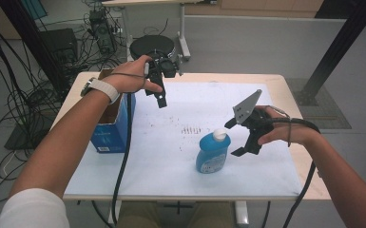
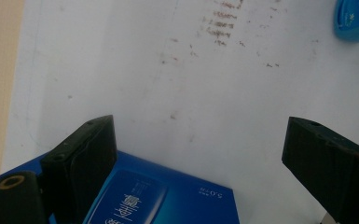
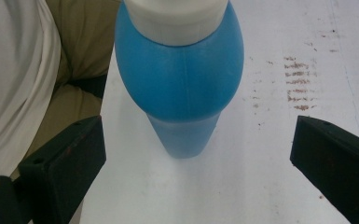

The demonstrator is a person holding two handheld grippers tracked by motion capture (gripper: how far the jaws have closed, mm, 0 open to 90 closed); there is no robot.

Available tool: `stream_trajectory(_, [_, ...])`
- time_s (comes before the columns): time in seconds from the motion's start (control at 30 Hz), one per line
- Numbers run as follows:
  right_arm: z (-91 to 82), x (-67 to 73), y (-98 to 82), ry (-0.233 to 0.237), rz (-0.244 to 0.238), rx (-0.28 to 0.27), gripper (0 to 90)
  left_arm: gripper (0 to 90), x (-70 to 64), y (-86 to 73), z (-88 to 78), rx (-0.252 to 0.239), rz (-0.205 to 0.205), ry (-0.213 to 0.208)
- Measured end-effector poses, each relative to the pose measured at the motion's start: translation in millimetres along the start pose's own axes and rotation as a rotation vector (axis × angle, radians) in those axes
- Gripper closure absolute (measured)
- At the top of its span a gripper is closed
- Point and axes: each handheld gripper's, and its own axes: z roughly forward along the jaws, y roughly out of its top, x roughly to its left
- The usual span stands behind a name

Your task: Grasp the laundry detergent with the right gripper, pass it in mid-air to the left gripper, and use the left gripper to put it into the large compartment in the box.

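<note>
A: Nearest the camera, anything on the white sheet (image 1: 171, 161)?

B: Standing upright near the front edge, a blue bottle (image 1: 213, 153) with a white cap (image 1: 220, 134), a little right of centre.

A: And next to it?

B: Just right of the bottle, the right gripper (image 1: 237, 138), held in a hand (image 1: 280, 130) coming in from the right, grey three-cornered plate on top. Jaws wide apart, one on either side of the cap's height, not touching it. Seen along those jaws, the bottle (image 3: 179, 88) centred in the gap, well clear of both.

A: Left side?

B: A blue carton (image 1: 111, 128) at the sheet's left edge, top flaps open.

A: Farther back?

B: Above the carton's far end, the left gripper (image 1: 158, 97), raised off the table in the other hand (image 1: 130, 78), watch on the wrist. Jaws apart, gripping nothing; beneath them the carton (image 2: 168, 198) and bare sheet with faint reddish marks (image 2: 221, 23)
</note>
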Motion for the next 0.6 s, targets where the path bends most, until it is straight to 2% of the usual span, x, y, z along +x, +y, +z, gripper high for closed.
stream_trajectory(0.6, [9.6,0.6,-6.3,0.012,0.002,-0.032,3.6,10.8,-1.4,-0.7,2.6,0.003,-0.009,-0.003])
